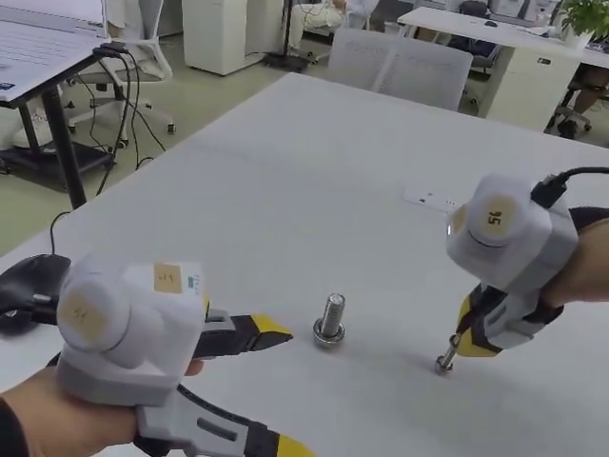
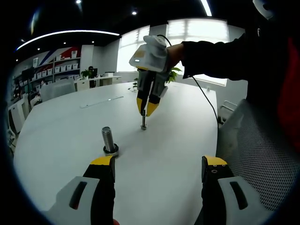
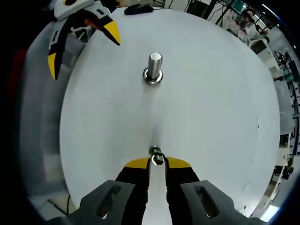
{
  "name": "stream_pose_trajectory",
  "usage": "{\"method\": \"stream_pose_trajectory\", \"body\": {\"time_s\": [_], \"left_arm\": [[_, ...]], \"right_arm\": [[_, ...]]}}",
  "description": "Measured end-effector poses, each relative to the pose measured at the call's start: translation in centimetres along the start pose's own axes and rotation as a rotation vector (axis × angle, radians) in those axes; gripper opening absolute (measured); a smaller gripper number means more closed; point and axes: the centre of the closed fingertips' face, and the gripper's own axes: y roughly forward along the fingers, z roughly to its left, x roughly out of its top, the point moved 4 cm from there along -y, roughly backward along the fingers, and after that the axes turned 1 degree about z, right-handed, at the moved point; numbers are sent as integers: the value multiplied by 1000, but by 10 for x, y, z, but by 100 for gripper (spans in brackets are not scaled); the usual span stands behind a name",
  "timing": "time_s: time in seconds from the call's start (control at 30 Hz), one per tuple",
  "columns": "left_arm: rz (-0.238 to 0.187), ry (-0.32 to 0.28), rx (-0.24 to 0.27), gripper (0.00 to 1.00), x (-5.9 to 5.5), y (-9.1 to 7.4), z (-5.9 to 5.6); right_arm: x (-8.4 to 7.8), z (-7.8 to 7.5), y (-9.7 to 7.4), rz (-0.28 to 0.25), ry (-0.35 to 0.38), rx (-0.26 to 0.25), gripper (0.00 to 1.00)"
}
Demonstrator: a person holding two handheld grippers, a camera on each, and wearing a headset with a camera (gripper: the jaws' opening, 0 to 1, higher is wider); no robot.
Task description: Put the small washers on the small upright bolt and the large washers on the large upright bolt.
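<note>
A wide white table [image 1: 314, 171] with a smooth matte top and a rounded edge fills most of the head view. Behind it, across the top of the frame, is an office with a pale mesh chair [image 1: 400, 62], white desks and a green plant [image 1: 585, 14]. A black mouse [image 1: 27, 290] lies at the table's left edge, and a flat white strip [image 1: 433, 201] lies right of centre.

The large bolt [image 1: 330, 321] stands upright in the lower middle of the frame. It is shiny grey metal with a threaded shaft on a wider round base. The small bolt [image 1: 445, 357], thin and bright, stands to its lower right, well apart from it.

The right tongs [image 1: 463, 335], with a white body and yellow-tipped black jaws, point down and are clenched narrowly on the top of the small bolt [image 3: 157, 158]. Whether a washer sits between the pads cannot be told.

The left tongs [image 1: 281, 390], at the lower left, are released with jaws spread wide and gripping nothing. They point toward the large bolt [image 2: 108, 140].
</note>
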Motion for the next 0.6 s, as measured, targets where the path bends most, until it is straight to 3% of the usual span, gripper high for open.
{"method": "stream_pose_trajectory", "body": {"time_s": [0.6], "left_arm": [[9,-8,1,75,-1,1,2]], "right_arm": [[-3,-2,29,14,13,37,14]]}}
